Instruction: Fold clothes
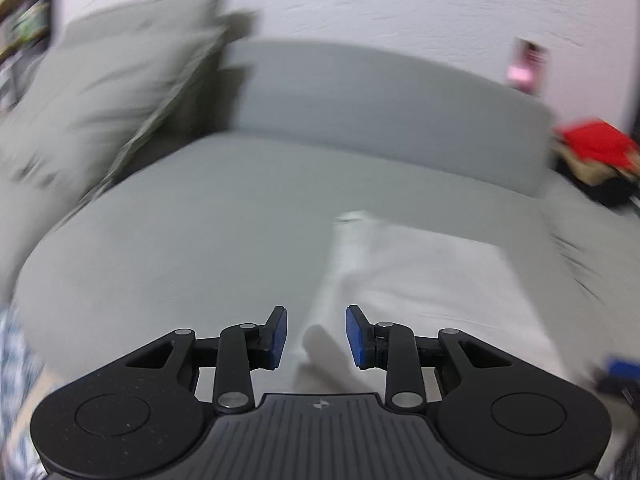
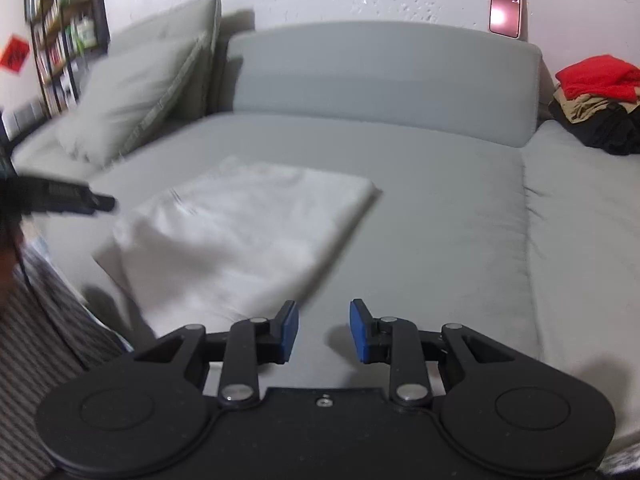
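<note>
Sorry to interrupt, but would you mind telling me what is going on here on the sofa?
A person is folding clothes with a handheld gripper in each hand. A white garment lies folded flat on the grey sofa. The left gripper and the right gripper are both open and hold nothing. A pile of other clothes, red on top, waits at the far right end. A phone leans against the wall above the backrest.
</note>
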`<action>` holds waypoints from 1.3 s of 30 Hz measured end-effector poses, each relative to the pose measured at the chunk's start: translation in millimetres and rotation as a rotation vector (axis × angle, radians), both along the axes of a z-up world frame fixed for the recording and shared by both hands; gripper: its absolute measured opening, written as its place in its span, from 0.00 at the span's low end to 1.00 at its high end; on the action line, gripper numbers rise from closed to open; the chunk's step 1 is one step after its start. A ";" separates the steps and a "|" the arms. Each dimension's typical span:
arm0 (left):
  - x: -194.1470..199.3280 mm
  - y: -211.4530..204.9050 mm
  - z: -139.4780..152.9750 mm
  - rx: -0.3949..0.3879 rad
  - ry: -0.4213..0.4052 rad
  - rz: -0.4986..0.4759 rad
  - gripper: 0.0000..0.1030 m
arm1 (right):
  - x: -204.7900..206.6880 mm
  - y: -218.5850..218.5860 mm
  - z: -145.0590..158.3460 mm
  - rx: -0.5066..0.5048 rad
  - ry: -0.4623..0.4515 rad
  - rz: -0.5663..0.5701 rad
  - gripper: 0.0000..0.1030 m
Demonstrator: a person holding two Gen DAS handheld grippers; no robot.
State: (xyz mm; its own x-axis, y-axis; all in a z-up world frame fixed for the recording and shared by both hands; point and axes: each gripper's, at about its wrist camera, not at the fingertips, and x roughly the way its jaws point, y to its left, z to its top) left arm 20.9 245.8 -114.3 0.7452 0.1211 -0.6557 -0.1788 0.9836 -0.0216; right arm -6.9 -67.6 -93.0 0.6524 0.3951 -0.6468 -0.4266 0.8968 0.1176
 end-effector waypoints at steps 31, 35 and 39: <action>162.2 -53.0 7.3 -0.008 -0.046 -0.343 0.27 | 158.5 -23.5 -18.1 0.564 0.175 -0.178 0.12; 191.4 -33.3 -37.6 -0.074 0.011 -0.205 0.24 | 188.8 -2.1 -62.9 0.595 0.305 -0.191 0.12; 213.8 -20.3 -65.5 -0.119 0.036 -0.106 0.17 | 207.7 -1.3 -102.3 0.683 0.364 -0.216 0.01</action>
